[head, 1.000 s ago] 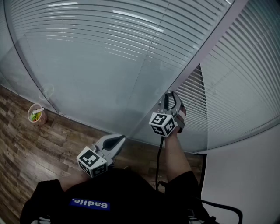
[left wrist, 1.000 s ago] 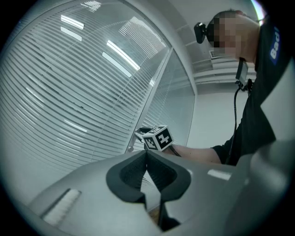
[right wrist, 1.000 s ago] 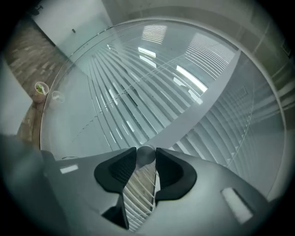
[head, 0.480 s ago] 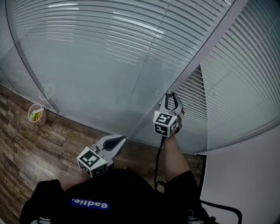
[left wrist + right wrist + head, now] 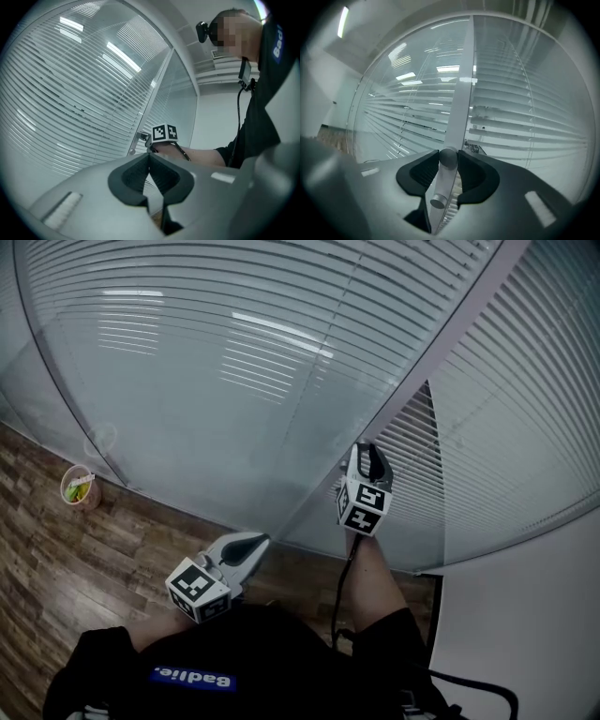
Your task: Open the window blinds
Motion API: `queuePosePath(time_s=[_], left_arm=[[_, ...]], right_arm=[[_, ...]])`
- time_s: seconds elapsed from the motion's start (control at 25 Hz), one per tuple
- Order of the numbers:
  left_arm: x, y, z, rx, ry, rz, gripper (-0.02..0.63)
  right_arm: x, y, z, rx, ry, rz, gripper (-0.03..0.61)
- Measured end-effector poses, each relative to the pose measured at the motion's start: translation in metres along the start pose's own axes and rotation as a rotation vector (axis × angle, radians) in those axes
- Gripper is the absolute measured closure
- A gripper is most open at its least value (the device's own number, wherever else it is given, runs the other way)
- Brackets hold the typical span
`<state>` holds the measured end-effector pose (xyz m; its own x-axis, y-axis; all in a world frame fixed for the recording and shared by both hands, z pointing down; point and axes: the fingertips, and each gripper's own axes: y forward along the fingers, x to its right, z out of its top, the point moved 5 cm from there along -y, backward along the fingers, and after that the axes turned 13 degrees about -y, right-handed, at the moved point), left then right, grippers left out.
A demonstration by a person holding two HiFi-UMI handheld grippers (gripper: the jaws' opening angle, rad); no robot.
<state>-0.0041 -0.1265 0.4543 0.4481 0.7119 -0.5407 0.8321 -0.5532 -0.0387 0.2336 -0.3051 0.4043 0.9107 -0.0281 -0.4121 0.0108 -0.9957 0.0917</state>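
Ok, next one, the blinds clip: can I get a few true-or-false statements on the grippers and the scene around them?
1. The right gripper grips the knob on the window frame. True; its jaws have just been closing, with the knob between them.
2. The left gripper is on the knob too. False: it sits back near the person's body, jaws together, with nothing between them.
3. A small tub stands on the wooden floor. True.
4. The slats are gathered at the top, leaving the glass bare. False: slats cover the panes.
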Motion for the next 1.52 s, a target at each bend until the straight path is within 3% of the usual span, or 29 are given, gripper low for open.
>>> queuePosePath(time_s=[0.12,0.32,0.68,0.92,1.2,1.52], left_arm=[[-0.001,-0.001,-0.001,-0.002,0.001,-0.003,0.614],[-0.001,-0.002,0.0,-0.002,0.003,-0.003,0.614],[-0.001,-0.003,0.001,-0.004,0.004,-0.001,0.614],[-0.001,-0.003,0.001,0.002,-0.003,0.004,0.614],[-0.002,-0.003,0.0,0.001,-0.002,0.007,0.614],[-0.002,-0.002,-0.002,0.001,-0.008,0.003,0.614]], right_arm=[[-0.001,0.0,-0.001,-0.001,-0.018,0.004,0.448],[-0.004,0.0,0.001,-0.011,-0.156,0.003,0.443],[-0.02,-0.002,0.007,-0.062,-0.66,-0.07,0.443],[-0.026,0.0,0.006,-0.085,-0.849,-0.11,0.437],[-0.027,0.001,0.003,-0.119,-0.958,-0.136,0.433],[-0.025,0.003,-0.002,-0.126,-0.938,-0.137,0.451]])
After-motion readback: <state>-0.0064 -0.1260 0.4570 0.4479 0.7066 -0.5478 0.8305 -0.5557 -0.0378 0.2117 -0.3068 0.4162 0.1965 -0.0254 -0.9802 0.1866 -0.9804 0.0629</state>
